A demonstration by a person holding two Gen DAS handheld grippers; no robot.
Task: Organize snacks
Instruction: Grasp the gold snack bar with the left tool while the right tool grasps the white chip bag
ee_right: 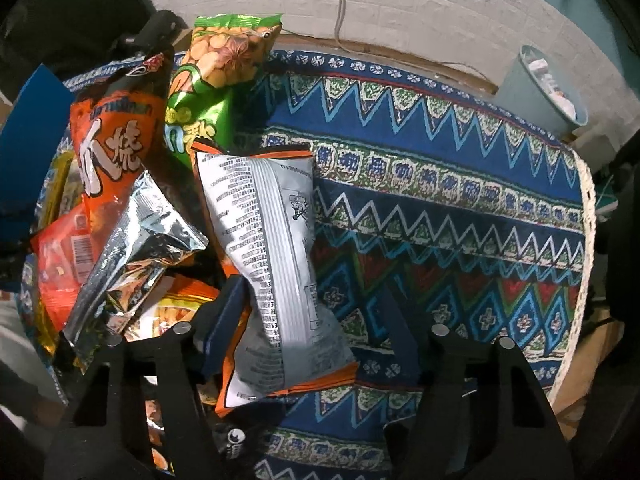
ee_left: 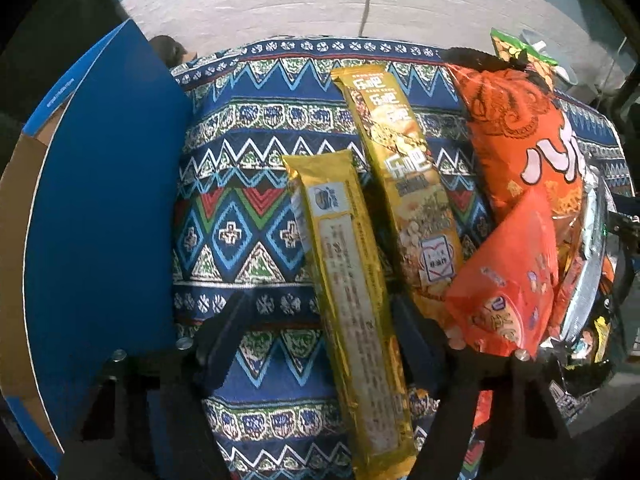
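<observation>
Left gripper [ee_left: 320, 332] jaws apart, straddling the yellow bar pack [ee_left: 352, 300] at lower centre, lined up to grab it lengthwise. Blue box [ee_left: 104, 200] at left frame edge (likely the destination). Right gripper [ee_right: 308, 320] jaws apart around the grey-backed bag [ee_right: 276, 264], centre-left, not clamped.

The blue box [ee_left: 104, 216] runs off the left wrist picture's left side, so its full shape cannot be told. The near end of the yellow stick pack [ee_left: 352, 304] is cut by the lower edge, and the small print on its back is too fine to read. A silver bag [ee_left: 588, 272] shows only as a sliver behind the orange packets. In the right wrist view the grey-backed bag [ee_right: 276, 264] hides its front, and the packets beneath it are mostly covered. The bin [ee_right: 540, 88] contents are too small to tell.
</observation>
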